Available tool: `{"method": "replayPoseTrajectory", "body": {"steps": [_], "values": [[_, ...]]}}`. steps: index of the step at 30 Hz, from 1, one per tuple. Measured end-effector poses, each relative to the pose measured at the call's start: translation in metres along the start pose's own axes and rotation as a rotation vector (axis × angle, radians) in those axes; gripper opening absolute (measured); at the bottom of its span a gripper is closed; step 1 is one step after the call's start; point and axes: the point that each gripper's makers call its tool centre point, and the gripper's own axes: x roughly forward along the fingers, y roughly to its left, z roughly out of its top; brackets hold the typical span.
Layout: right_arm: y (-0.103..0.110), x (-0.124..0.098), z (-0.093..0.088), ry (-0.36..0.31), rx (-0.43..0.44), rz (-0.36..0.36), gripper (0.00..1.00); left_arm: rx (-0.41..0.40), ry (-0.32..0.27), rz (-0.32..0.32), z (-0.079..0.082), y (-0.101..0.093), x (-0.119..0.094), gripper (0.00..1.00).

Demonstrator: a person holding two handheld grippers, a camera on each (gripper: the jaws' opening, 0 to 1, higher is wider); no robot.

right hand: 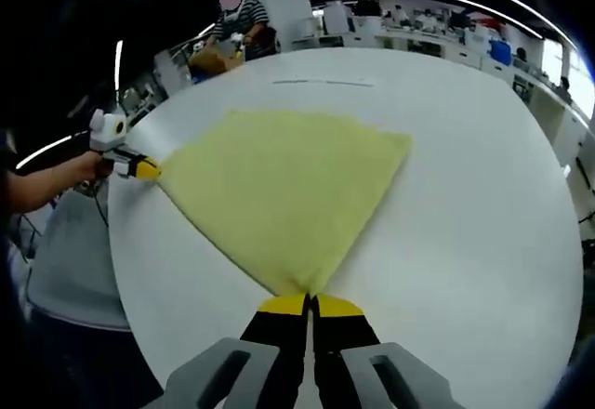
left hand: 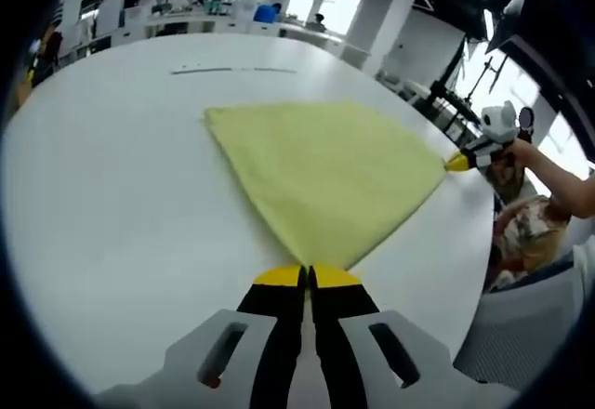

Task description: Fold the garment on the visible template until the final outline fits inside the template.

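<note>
A yellow-green garment (left hand: 325, 172) lies spread flat on the white table (left hand: 112, 195), folded into a fan-like shape. My left gripper (left hand: 309, 275) is shut on its near corner, yellow tips pressed together. The right gripper (left hand: 462, 160) comes in from the right, held by a hand, pinching the cloth's right corner. In the right gripper view the same garment (right hand: 288, 186) stretches away from my right gripper (right hand: 310, 303), shut on its near point, while the left gripper (right hand: 139, 167) grips the left corner. Faint dark template lines (left hand: 232, 70) mark the far tabletop.
The table's edge (right hand: 125, 270) curves close by on the left of the right gripper view, with the person's grey clothing (right hand: 70, 260) beside it. Another person (right hand: 232, 19) sits beyond the far edge. Desks and office clutter (left hand: 186, 9) stand behind the table.
</note>
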Motion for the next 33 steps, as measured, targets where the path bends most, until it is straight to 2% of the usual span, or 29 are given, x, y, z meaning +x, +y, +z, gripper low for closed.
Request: {"method": "replayPoseTrajectory", "body": {"steps": [16,23,28,30,33], "values": [[0.005,-0.004,-0.007,0.014,-0.019,-0.009,0.00,0.014,0.006,0.005,-0.008,-0.006,-0.005,0.00],[0.004,-0.003,-0.006,-0.002,-0.006,-0.024,0.00,0.009,-0.010,0.006,-0.005,-0.006,-0.005,0.01],[0.005,-0.004,-0.002,-0.022,-0.009,-0.026,0.00,0.003,-0.037,0.015,-0.002,-0.007,-0.006,0.09],[0.006,-0.005,0.001,-0.040,-0.003,-0.027,0.05,0.014,-0.043,0.020,-0.002,-0.007,-0.006,0.13],[0.008,-0.008,0.011,-0.087,-0.006,-0.022,0.19,0.031,-0.055,0.029,0.000,-0.008,-0.007,0.22]]}}
